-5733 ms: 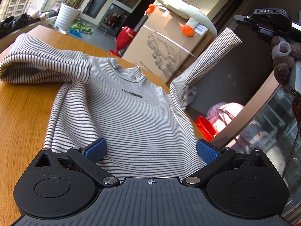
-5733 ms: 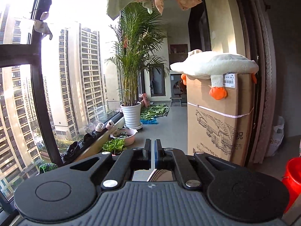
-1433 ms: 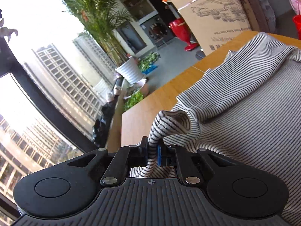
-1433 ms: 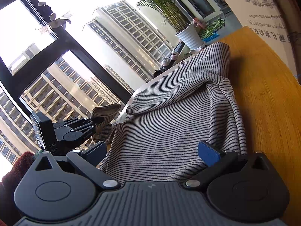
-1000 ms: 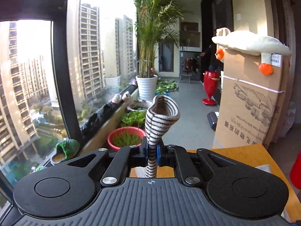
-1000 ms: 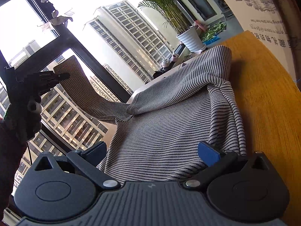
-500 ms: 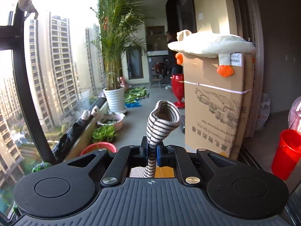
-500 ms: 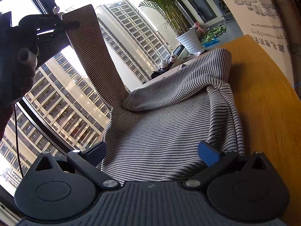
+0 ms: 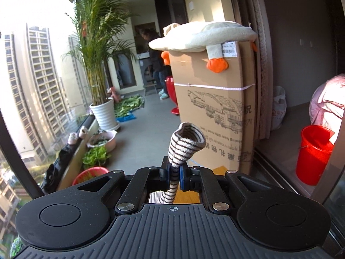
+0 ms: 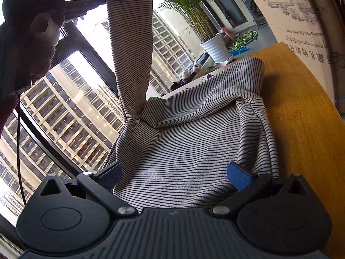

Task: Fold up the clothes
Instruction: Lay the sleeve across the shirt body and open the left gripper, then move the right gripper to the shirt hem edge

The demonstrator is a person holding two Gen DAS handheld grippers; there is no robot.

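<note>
The left gripper [image 9: 174, 173] pinches the sleeve [image 10: 131, 43] of the striped top [image 10: 194, 146] just below the cuff [image 9: 186, 139]. The sleeve's long axis runs near vertical, cuff end up and open towards the far cardboard box [image 9: 215, 108]. The top's body lies flat on the wooden table [image 10: 301, 118] — long axis near to far. The right gripper [image 10: 174, 172] hovers low over the near hem, fingers spread, gripping nothing. The hem itself is hidden under the gripper body, and the top's left edge is hard to make out.
</note>
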